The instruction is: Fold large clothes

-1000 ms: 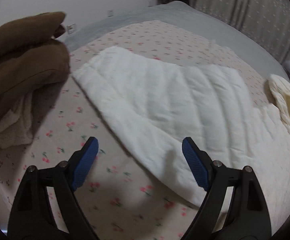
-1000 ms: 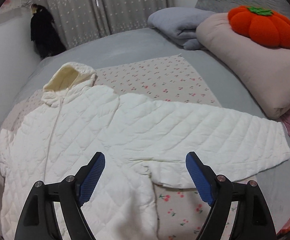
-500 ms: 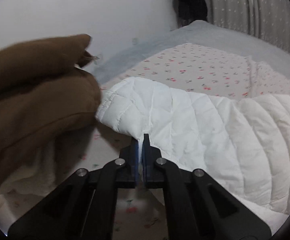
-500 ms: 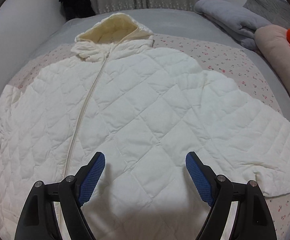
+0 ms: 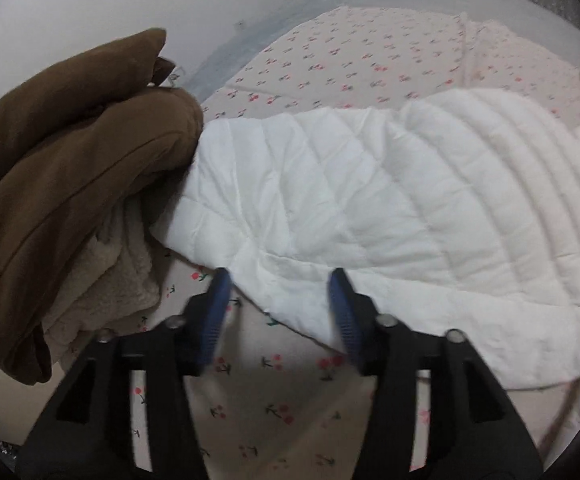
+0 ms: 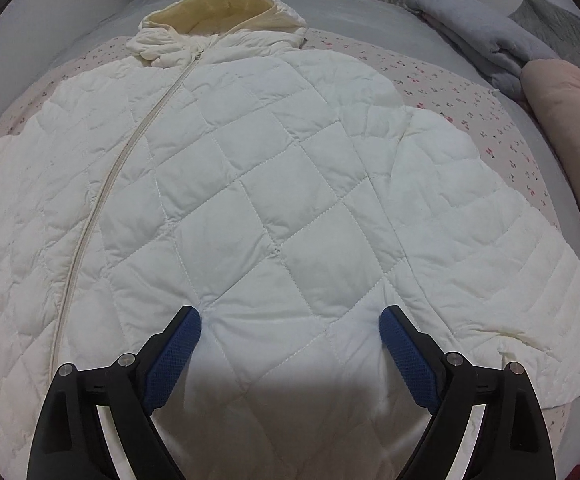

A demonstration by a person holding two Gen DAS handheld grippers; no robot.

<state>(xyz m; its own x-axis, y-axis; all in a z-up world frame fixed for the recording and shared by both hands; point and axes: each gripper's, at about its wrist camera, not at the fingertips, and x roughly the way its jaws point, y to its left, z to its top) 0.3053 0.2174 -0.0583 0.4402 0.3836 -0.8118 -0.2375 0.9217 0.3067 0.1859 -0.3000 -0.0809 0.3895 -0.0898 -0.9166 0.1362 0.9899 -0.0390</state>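
White quilted jacket (image 6: 249,184) lies flat, zipper up, on the bed (image 6: 470,108), hood at the far end, both sleeves spread out to the sides. Step in hand, I'd judge: folding the left sleeve (image 5: 370,200) in over the jacket body.

To do it well: take the sleeve near the cuff edge w/ a full bite through both layers (puffy fabric slips), lift low, carry it straight across the jacket body, lay it w/o bunching.

Left gripper (image 5: 279,304): jaws partly open, not pinching, sleeve's lower edge sits right between them, near the cuff. Brown coat (image 5: 69,152) is piled just left of the cuff, touching or nearly so; can't tell which.

Right gripper (image 6: 290,340): jaws wide open, hovering over or resting on the jacket's lower front, right of the zipper. Contact unclear.
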